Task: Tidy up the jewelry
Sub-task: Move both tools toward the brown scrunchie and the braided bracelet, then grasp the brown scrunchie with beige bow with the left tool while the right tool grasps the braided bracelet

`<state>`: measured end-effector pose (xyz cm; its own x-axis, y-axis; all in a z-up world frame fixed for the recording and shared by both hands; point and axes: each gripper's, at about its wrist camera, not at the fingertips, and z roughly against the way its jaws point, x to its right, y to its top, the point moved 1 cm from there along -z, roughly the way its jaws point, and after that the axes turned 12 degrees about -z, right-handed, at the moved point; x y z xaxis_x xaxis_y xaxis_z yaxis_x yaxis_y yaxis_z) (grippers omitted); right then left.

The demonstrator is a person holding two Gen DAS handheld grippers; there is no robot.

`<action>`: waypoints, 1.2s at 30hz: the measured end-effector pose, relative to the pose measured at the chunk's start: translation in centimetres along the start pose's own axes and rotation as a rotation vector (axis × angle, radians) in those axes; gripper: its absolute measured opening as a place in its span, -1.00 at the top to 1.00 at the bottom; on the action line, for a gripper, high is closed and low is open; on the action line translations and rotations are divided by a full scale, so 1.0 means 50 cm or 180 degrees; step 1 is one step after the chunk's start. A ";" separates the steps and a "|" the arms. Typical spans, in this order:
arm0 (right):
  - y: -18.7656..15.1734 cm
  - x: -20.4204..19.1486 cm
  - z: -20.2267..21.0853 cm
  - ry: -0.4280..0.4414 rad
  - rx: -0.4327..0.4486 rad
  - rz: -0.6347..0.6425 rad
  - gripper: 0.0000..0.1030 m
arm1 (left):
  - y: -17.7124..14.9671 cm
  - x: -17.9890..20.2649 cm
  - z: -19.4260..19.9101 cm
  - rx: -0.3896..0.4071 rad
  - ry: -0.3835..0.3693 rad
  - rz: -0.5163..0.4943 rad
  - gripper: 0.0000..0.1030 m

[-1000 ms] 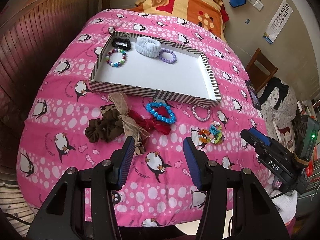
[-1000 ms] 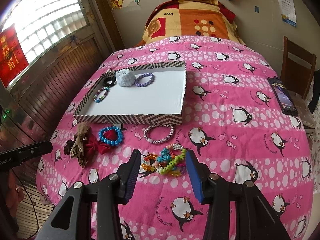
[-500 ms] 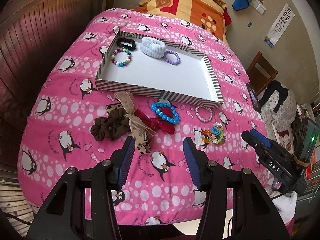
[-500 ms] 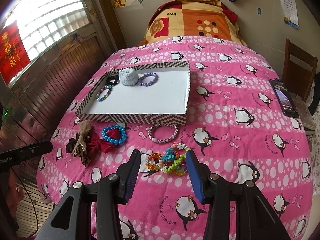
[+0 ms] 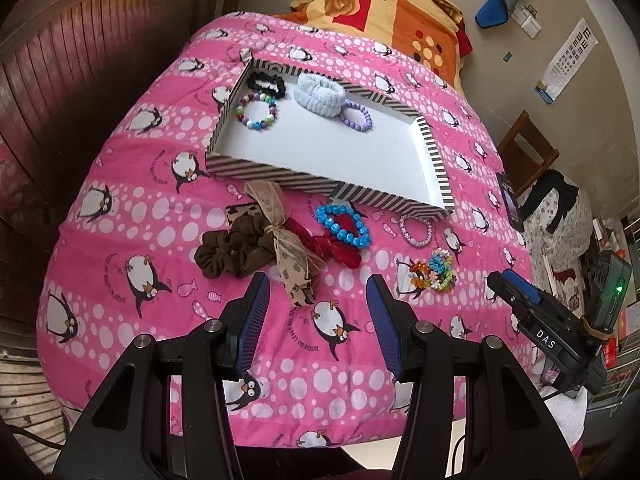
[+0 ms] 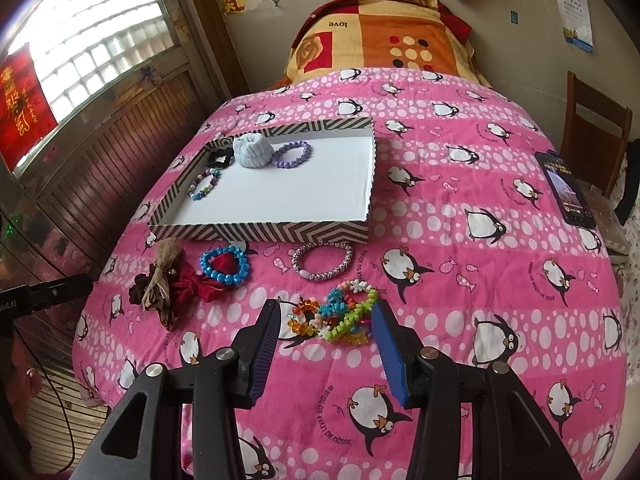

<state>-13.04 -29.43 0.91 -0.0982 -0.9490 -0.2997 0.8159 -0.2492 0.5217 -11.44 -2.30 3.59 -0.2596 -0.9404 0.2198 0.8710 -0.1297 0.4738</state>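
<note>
Right gripper [image 6: 325, 322], jaws apart, hangs over a tangle of bright plastic bracelets [image 6: 336, 316] on the pink penguin quilt [image 6: 460, 280]; left gripper [image 5: 318, 296], jaws apart and empty, sits near a burlap bow [image 5: 286, 240] and brown scrunchie [image 5: 232, 250]. Beyond lie a blue bead bracelet [image 6: 225, 266] and pink woven bracelet [image 6: 322, 261]. Farther, the striped tray [image 6: 260, 232] holds four pieces along its far-left end.

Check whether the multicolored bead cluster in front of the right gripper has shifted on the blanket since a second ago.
No. The multicolored bead cluster lies on the same penguin print, equally far from the striped tray; its slight drift in the right wrist view comes from the camera.
</note>
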 end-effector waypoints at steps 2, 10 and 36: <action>0.000 0.002 -0.004 -0.0005 -0.0024 -0.0006 0.12 | -0.003 -0.006 -0.004 -0.0030 -0.0009 0.0027 0.03; -0.003 0.017 -0.020 -0.0044 -0.0090 -0.0071 0.11 | -0.009 -0.064 -0.021 -0.0156 -0.0055 0.0306 -0.01; 0.077 0.007 -0.161 -0.0092 -0.0207 -0.0062 0.11 | 0.060 -0.119 -0.135 -0.0400 -0.0025 0.0486 -0.01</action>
<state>-5.33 -29.18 -3.61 -0.1302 -0.9494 -0.2857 0.8489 -0.2556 0.4627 -4.46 0.80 -2.05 -0.1234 -0.9497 0.2880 0.9456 -0.0245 0.3244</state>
